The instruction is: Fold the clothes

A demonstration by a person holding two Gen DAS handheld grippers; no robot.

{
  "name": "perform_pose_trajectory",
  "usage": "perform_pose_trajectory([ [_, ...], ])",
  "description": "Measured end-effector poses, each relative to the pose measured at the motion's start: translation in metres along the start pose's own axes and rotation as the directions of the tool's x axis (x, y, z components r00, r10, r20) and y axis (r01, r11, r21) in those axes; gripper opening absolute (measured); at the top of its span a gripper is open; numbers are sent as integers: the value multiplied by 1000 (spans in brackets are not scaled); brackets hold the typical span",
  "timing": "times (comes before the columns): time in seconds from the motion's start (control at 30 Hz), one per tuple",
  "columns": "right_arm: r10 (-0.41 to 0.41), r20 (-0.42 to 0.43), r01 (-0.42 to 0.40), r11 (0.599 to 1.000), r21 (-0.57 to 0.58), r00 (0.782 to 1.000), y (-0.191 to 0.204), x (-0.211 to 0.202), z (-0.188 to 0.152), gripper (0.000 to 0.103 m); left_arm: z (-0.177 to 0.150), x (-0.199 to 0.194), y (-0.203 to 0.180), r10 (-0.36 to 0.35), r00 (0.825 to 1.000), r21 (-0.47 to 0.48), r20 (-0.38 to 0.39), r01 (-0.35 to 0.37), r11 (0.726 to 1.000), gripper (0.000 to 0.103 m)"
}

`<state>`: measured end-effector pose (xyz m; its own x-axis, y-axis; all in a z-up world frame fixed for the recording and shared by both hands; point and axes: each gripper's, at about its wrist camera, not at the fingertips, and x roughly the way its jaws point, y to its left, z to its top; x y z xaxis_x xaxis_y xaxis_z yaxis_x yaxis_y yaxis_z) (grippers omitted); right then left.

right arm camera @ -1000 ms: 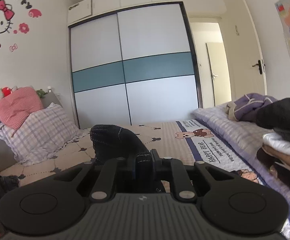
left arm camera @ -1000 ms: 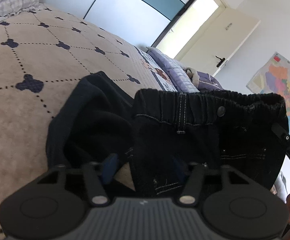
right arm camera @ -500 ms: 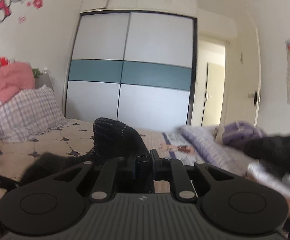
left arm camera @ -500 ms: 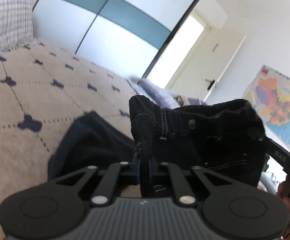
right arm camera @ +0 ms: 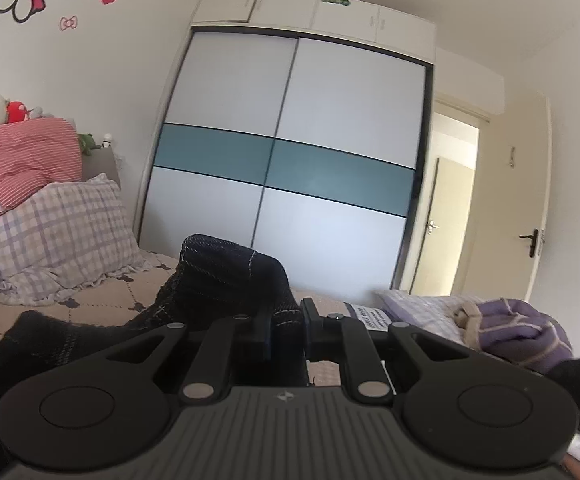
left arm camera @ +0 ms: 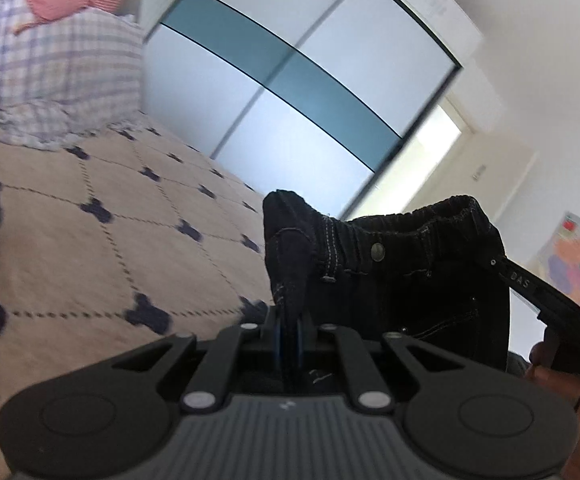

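Two grippers were clamped on one pair of dark jeans point(left arm camera: 394, 280): the left gripper point(left arm camera: 288, 334) and right gripper point(right arm camera: 285, 330). The jeans were held above the bed point(left arm camera: 89, 248), waistband uppermost and stretched sideways.

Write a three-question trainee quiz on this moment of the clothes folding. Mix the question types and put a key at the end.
1. True or false: the left gripper is open and clear of the dark jeans.
2. Multiple choice: what lies under the striped red cushion? A) a checked pillow B) a folded towel C) a cardboard box
3. Fill in: the right gripper is shut on ____.

Key
1. False; its jaws are pinched on a fold of the jeans beside the waistband.
2. A; the checked pillow sits below it at the head of the bed.
3. The dark jeans.
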<state>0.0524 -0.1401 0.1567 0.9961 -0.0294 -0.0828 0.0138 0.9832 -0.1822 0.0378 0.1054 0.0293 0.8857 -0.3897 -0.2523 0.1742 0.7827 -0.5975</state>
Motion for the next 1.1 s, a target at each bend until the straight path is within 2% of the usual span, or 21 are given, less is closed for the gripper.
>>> perform_pose_trajectory([
  [0.23, 44, -8, -44, 999, -17, 999, 41, 50, 5, 16, 11, -2, 24, 109, 994, 14, 31, -109, 994, 8],
  [0.57, 108, -49, -109, 994, -27, 993, 114, 112, 2, 16, 19, 3, 49, 244, 969, 45, 38, -245, 968, 8],
  [0.77, 153, -79, -158, 986, -54, 985, 148, 144, -7, 16, 24, 8, 70, 312, 950, 15, 26, -312, 950, 8],
  [0.9, 186, -97, -194, 978, -80, 978, 171, 160, -12, 16, 27, 11, 85, 368, 930, 13, 21, -368, 930, 8],
  [1.1, 232, -144, -249, 961, -120, 962, 217, 200, -26, 16, 27, 17, 101, 429, 903, -17, -35, -429, 903, 8],
])
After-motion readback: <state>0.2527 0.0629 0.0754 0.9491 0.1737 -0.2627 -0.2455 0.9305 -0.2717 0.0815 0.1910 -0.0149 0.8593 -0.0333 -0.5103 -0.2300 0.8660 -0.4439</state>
